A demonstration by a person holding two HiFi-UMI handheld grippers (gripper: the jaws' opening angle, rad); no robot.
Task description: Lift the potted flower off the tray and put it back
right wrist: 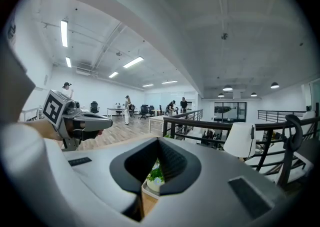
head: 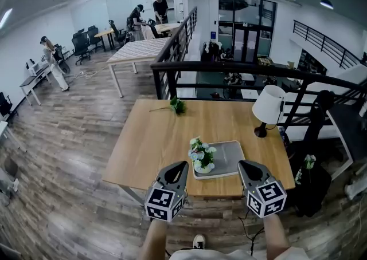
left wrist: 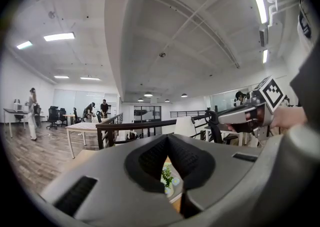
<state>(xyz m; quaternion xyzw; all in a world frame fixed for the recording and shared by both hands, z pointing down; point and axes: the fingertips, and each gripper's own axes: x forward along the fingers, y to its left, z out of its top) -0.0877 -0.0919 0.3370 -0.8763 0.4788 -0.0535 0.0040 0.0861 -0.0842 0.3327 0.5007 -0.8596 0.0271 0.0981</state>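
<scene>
Two grippers hang just short of the tray (head: 230,160) at the wooden table's (head: 150,138) edge, the lift apparently not yet begun. The left gripper (head: 178,168) and right gripper (head: 247,168) each have jaws pressed together on nothing. The potted flower (head: 202,157) stands untouched on the tray's near left corner, beyond and between their tips. Opening the jaws looks like the next need.

I see a wooden table (head: 150,138) carrying a grey tray (head: 229,158), a white lamp (head: 268,105) and a green sprig (head: 176,105).
</scene>
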